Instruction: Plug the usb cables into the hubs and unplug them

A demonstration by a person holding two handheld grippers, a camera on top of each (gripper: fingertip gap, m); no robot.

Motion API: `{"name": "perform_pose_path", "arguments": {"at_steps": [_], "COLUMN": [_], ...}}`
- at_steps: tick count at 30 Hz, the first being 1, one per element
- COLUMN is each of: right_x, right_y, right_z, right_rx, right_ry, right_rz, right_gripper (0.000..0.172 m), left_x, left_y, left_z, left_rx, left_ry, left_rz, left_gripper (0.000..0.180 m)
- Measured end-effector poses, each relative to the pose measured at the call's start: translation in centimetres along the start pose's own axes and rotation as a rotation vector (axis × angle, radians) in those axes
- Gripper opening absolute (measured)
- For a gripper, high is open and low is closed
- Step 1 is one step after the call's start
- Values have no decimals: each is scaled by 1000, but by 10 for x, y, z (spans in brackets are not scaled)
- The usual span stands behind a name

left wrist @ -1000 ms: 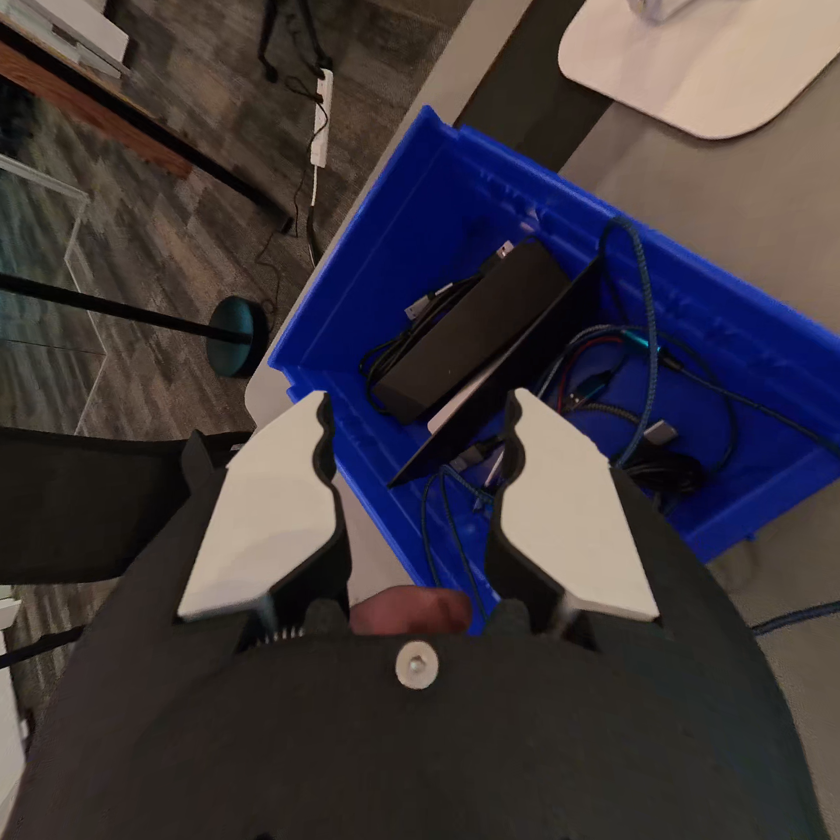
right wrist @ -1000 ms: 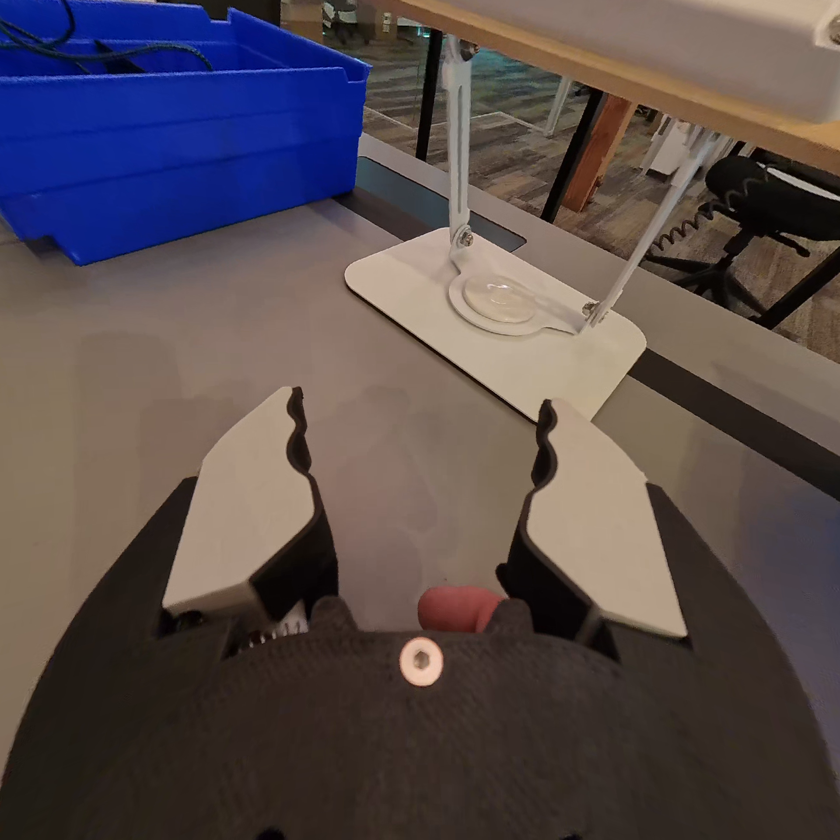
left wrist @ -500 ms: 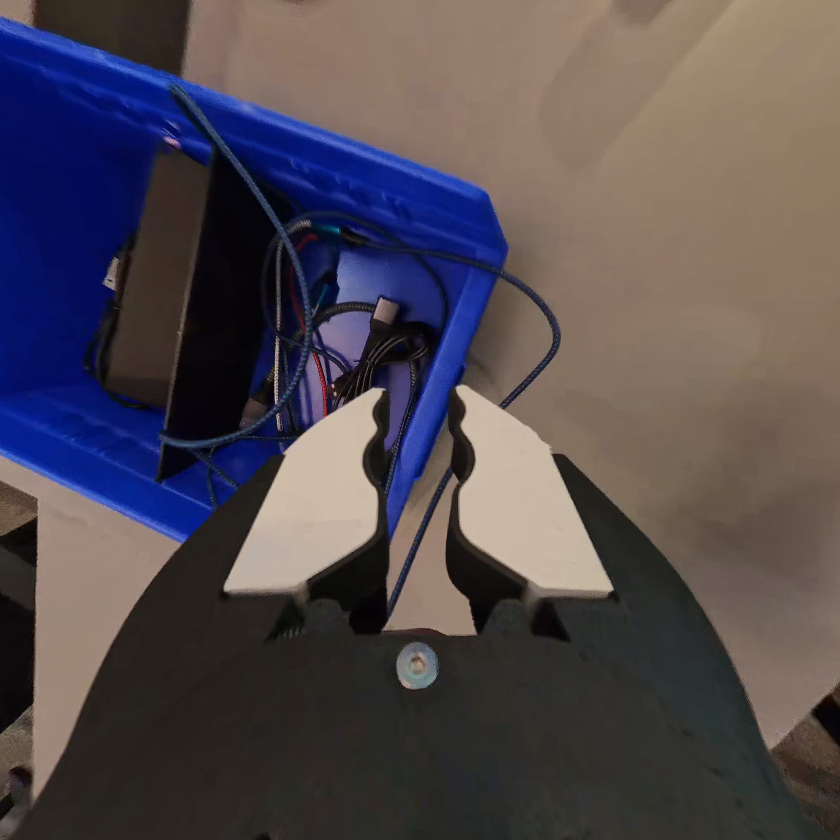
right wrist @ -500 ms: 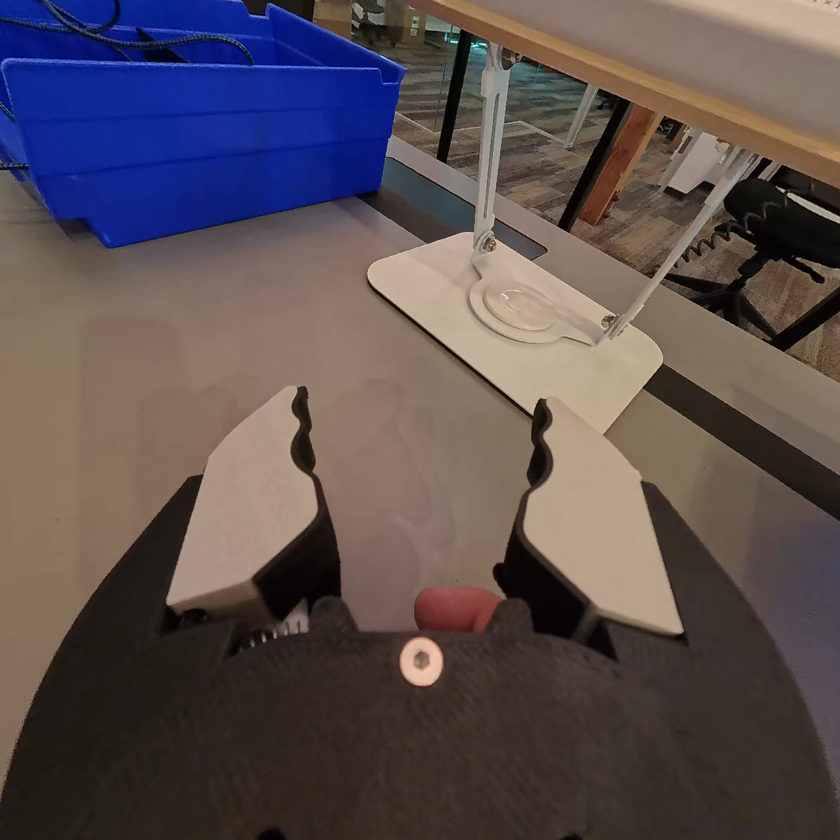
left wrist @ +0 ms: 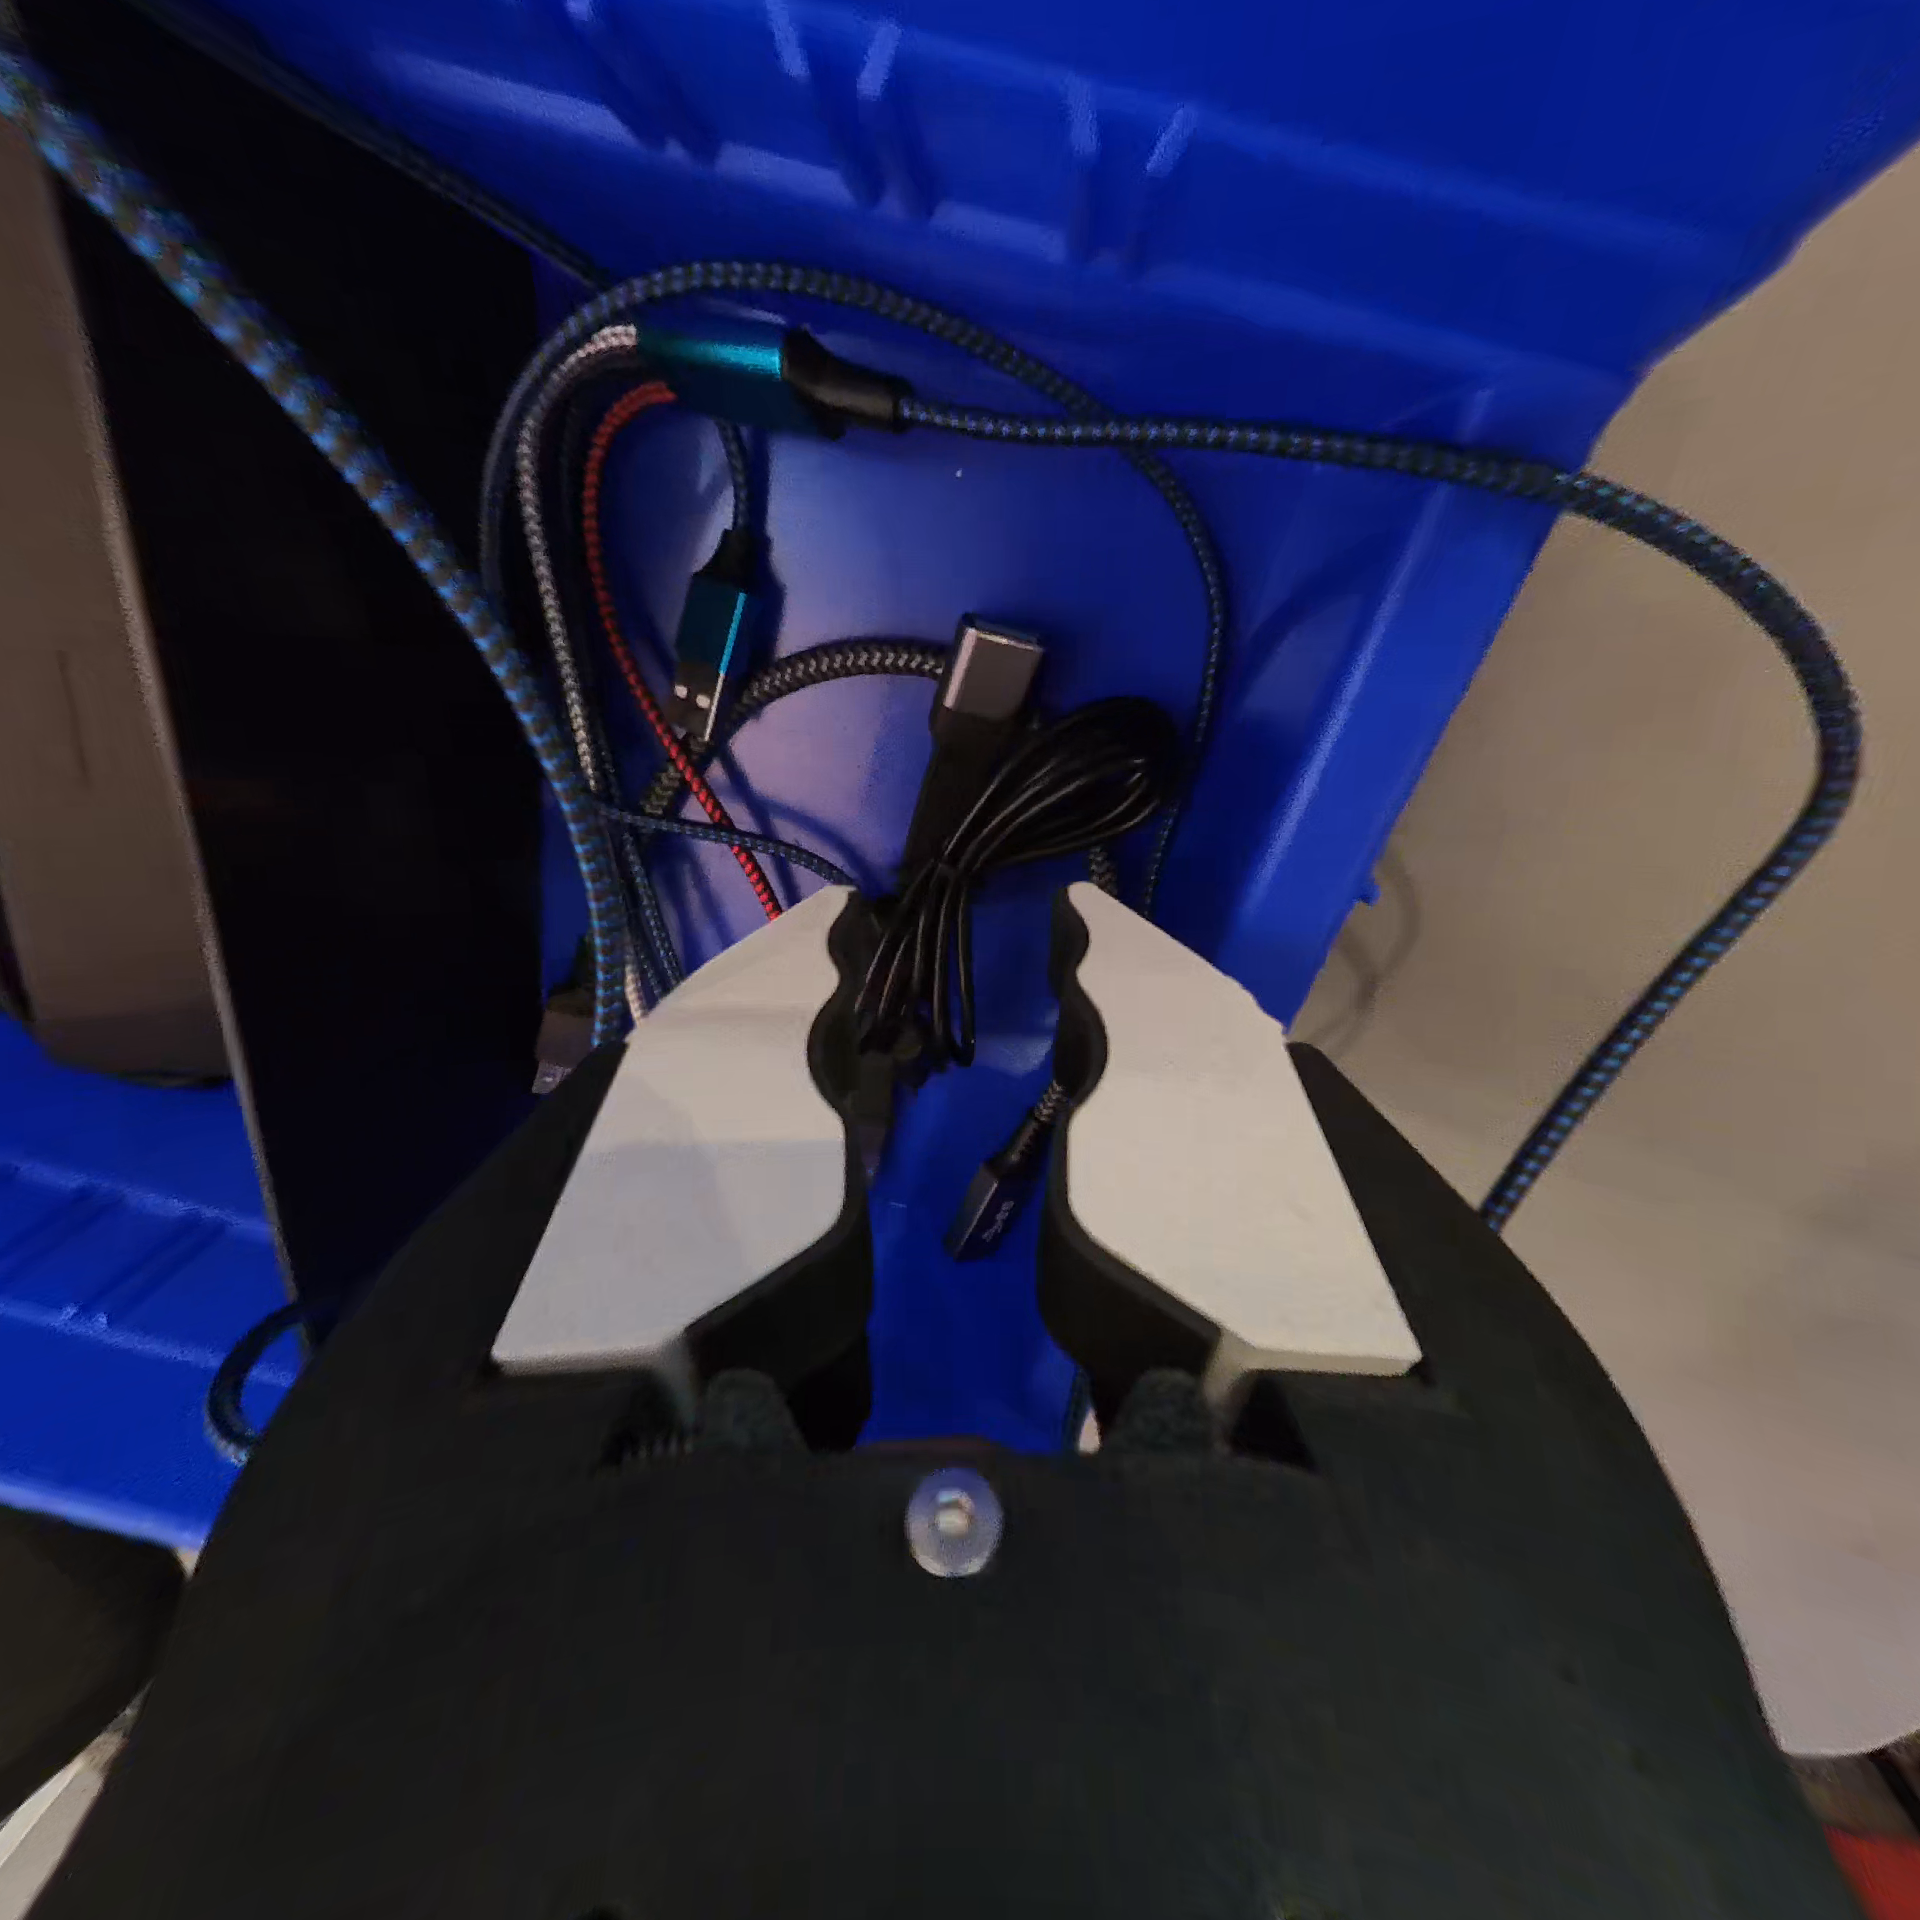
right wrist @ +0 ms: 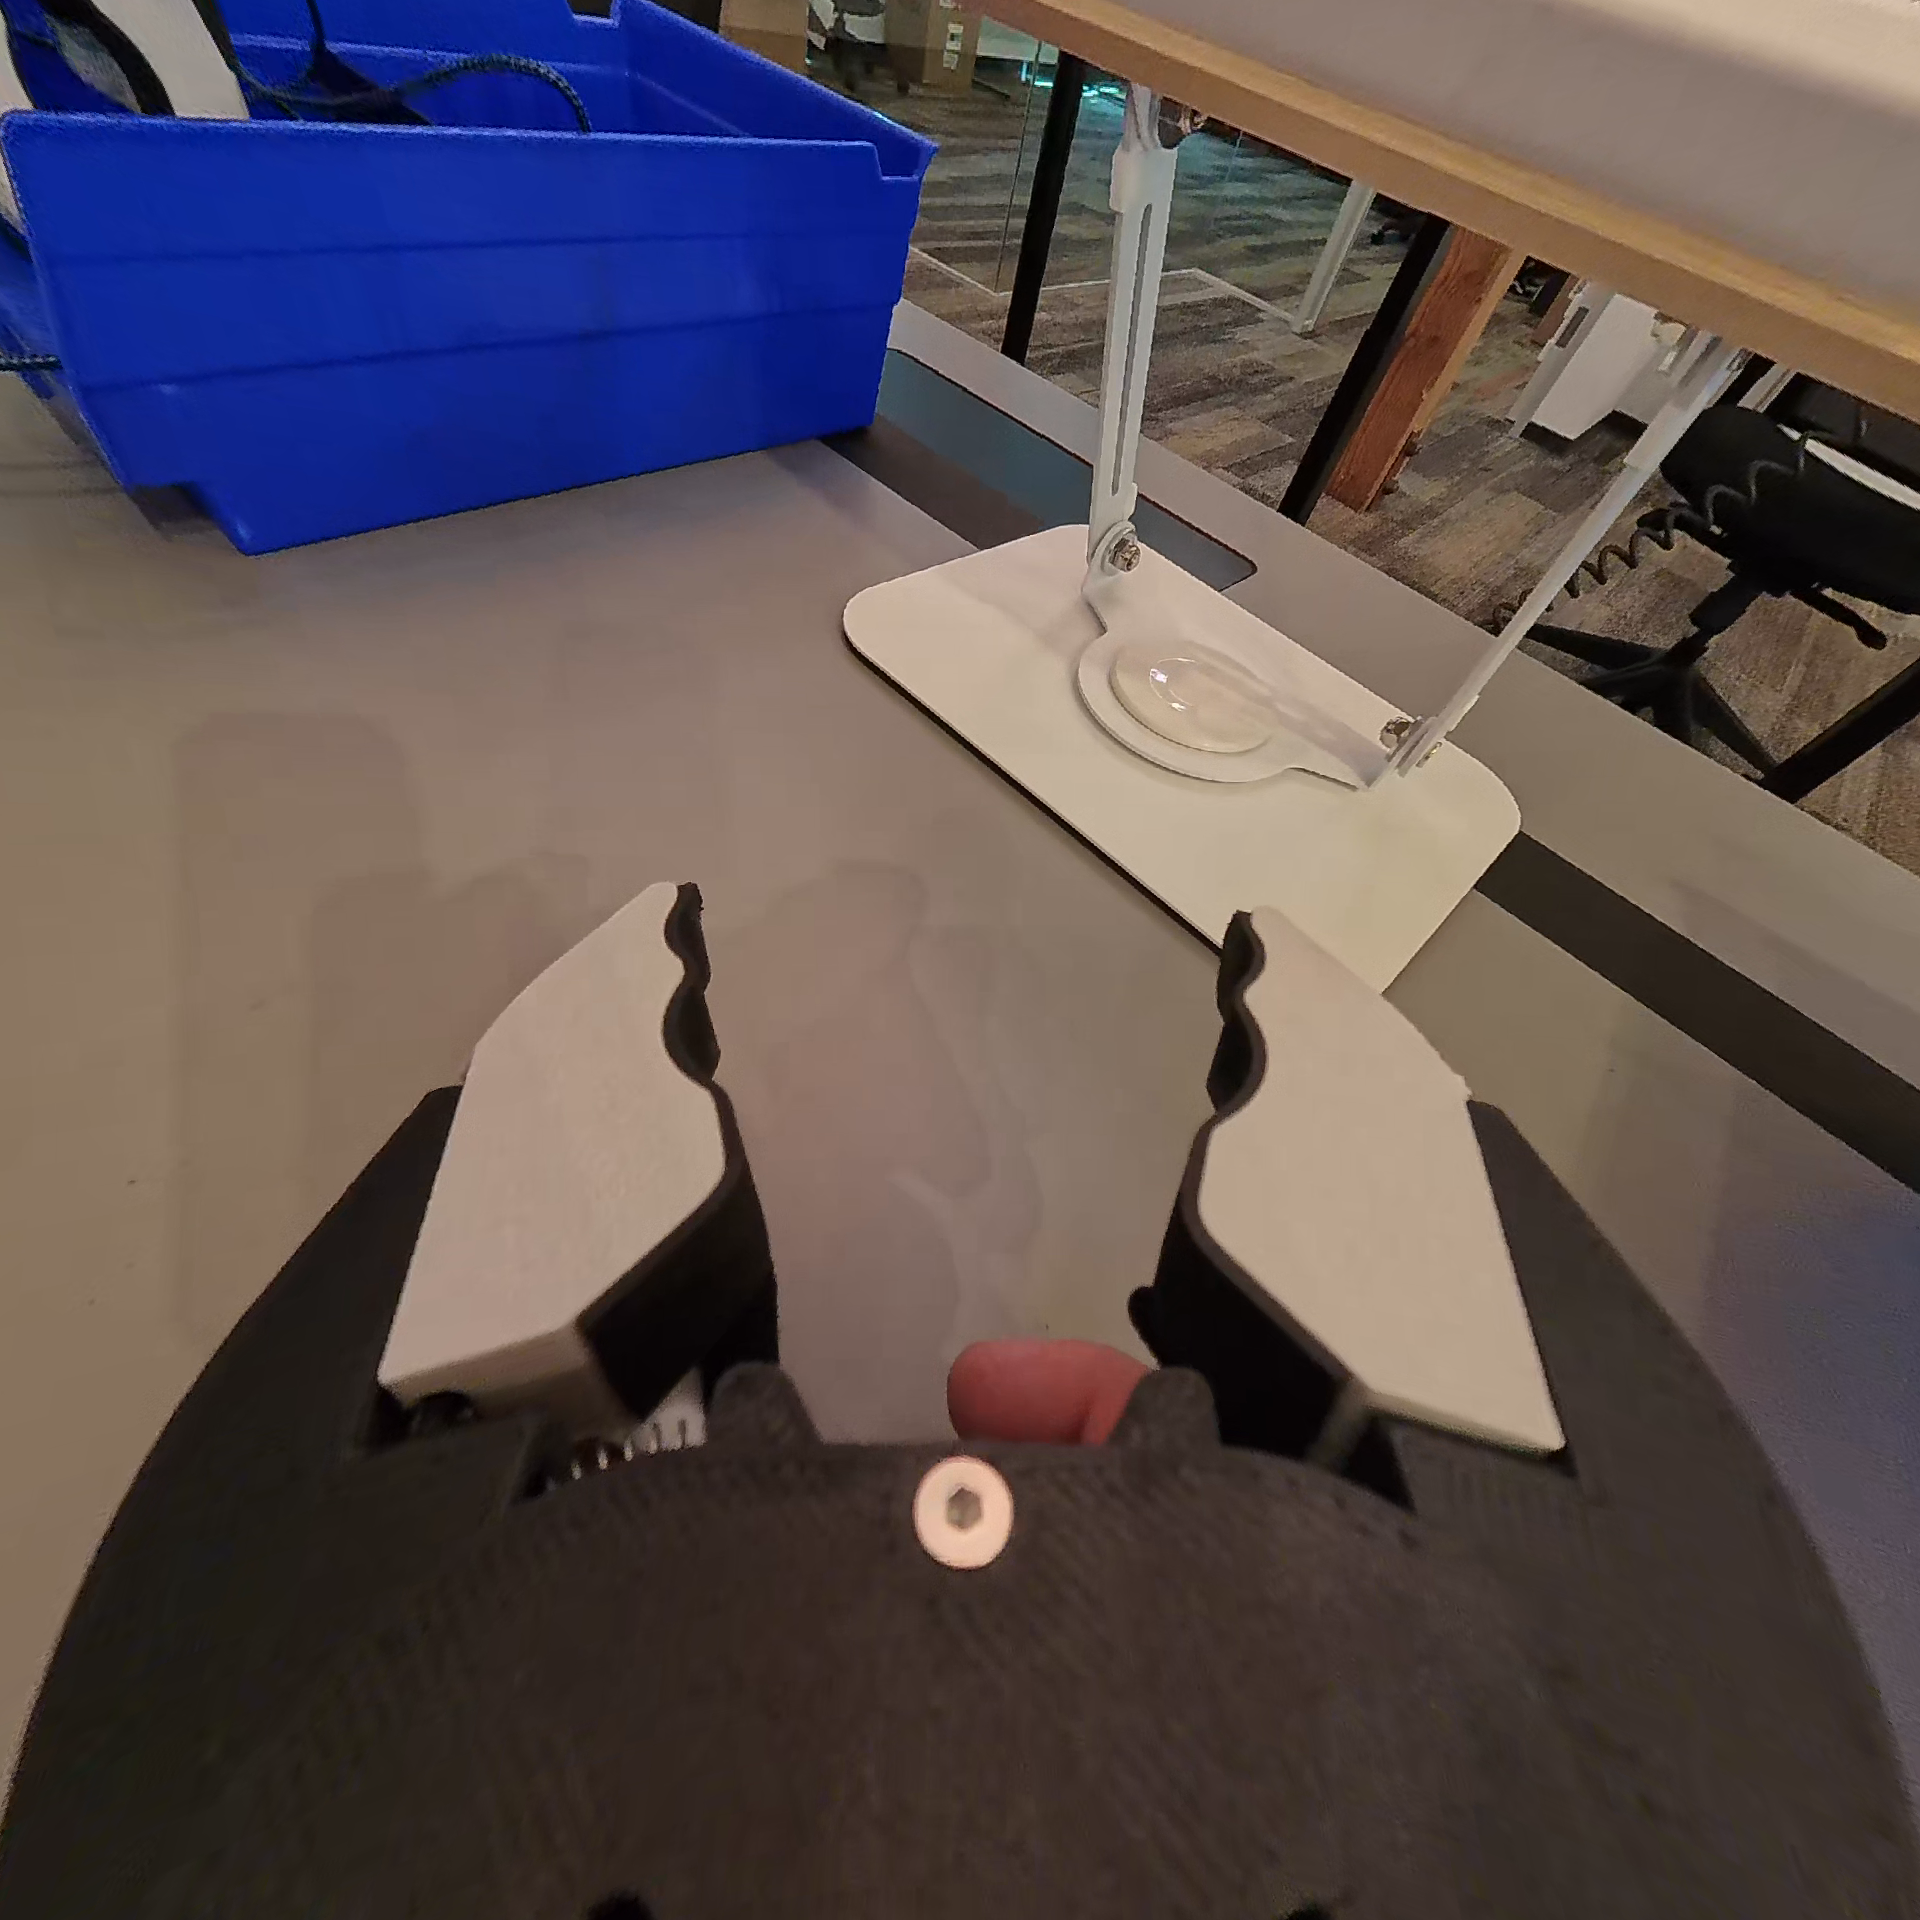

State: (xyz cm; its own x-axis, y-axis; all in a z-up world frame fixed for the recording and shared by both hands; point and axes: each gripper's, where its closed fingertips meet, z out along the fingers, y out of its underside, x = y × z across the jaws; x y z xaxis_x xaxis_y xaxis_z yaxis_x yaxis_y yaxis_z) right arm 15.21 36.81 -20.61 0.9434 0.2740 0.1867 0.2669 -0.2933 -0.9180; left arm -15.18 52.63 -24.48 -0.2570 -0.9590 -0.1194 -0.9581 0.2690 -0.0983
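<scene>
Cable bundle (left wrist: pixel 940 914) now betw L gripper (left wrist: pixel 951 935) pads, prev outside bin (left wrist: pixel 1299 260).

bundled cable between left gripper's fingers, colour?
Plain black bundled cable; left wrist view shows it best.

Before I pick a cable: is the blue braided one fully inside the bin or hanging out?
Hanging out. The blue braided cable loops over the blue bin's wall onto the grey table.

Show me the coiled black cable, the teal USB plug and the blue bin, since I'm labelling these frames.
coiled black cable (left wrist: pixel 1023 790), left wrist view, on the bundled loops.
teal USB plug (left wrist: pixel 712 632), left wrist view, on its teal shell.
blue bin (right wrist: pixel 468 301), right wrist view, on its outer side wall.
</scene>
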Motion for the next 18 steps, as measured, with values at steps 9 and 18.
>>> {"name": "perform_pose_path", "arguments": {"at_steps": [9,18], "right_x": [-1,-1], "right_y": [0,1], "right_z": [0,1], "right_rx": [-2,-6], "right_ry": [-2,-5], "right_rz": [-3,-7], "right_gripper": [93,93], "left_x": [2,-2], "left_y": [3,12], "left_z": [1,11], "left_rx": [-27,-95], "left_ry": [18,43], "left_rz": [3,22], "left_gripper": [29,25]}}
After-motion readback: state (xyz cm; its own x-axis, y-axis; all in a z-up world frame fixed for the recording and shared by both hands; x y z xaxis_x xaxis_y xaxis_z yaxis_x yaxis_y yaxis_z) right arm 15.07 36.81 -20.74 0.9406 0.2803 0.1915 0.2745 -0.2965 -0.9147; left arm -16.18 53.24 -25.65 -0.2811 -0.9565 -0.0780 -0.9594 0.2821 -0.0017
